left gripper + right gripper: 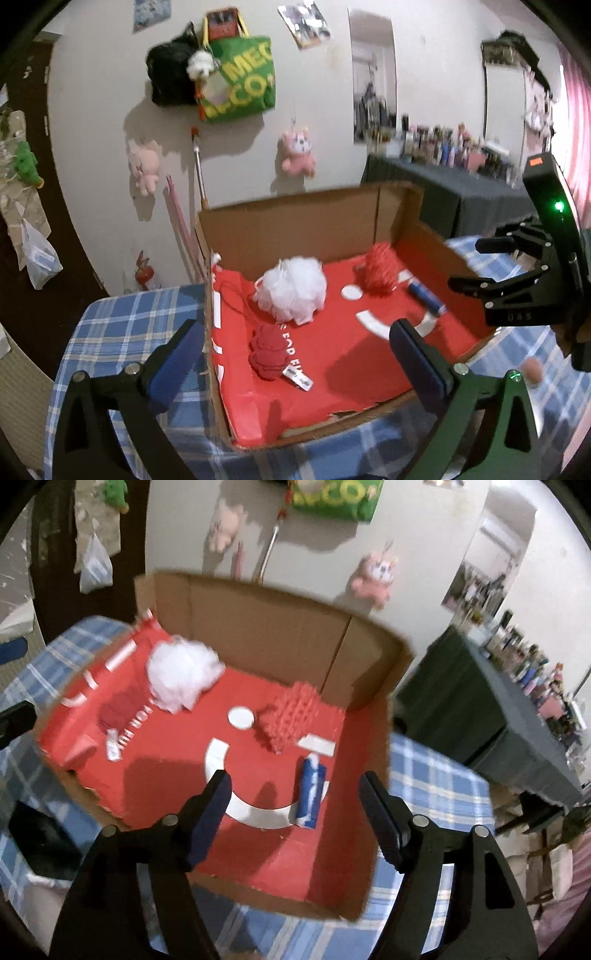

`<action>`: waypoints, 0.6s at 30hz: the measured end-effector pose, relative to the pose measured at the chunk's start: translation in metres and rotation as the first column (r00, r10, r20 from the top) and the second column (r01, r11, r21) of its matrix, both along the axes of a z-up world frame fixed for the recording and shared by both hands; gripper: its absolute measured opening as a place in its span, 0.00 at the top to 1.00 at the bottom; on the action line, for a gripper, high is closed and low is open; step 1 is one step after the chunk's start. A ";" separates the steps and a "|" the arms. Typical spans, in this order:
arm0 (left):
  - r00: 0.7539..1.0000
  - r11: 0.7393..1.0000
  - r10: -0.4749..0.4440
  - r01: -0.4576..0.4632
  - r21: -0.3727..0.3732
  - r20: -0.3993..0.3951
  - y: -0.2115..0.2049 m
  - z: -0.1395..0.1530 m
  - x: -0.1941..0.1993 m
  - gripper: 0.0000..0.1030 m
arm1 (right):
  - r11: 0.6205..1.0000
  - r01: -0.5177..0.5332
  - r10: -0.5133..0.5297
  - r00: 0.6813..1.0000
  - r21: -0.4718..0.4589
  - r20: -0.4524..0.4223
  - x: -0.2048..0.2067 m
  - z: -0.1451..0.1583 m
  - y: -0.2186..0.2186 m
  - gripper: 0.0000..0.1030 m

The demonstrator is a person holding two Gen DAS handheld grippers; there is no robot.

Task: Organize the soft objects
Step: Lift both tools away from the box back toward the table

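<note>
A cardboard box [303,210] with a red lining stands on the plaid-covered table. Inside lie a white mesh puff [291,290], a red mesh puff [380,273], a dark red knitted ball with a tag [267,352] and a blue roll [426,297]. My left gripper [295,363] is open and empty above the box's near left corner. My right gripper [295,812] is open and empty over the box's near edge, just before the blue roll [310,797]. The right wrist view also shows the white puff [183,681], red puff [291,718] and knitted ball [114,710]. The right gripper [480,264] shows at the right of the left wrist view.
A small pink ball [532,371] lies on the plaid tablecloth [122,325] right of the box. Pink plush toys [297,153] and a green bag [240,77] hang on the wall. A dark table with bottles [517,709] stands at the right.
</note>
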State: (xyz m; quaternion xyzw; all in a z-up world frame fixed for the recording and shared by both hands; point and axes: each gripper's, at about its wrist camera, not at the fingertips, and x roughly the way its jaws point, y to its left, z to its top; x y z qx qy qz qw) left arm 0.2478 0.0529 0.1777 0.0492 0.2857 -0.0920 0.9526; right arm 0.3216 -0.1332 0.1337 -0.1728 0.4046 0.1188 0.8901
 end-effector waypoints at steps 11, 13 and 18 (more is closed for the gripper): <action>0.988 0.991 -0.009 0.030 -0.131 0.157 0.004 0.039 -0.097 0.00 | 0.992 -0.016 -0.013 0.975 0.124 0.223 -0.103 0.079 -0.024 0.19; 0.982 0.988 -0.011 0.040 -0.152 0.187 0.005 0.043 -0.117 0.00 | 0.988 -0.030 -0.012 0.962 0.150 0.273 -0.135 0.089 -0.025 0.15; 0.970 0.982 -0.023 0.068 -0.177 0.243 0.002 0.044 -0.161 0.00 | 0.983 -0.070 0.001 0.928 0.171 0.372 -0.198 0.097 -0.021 0.11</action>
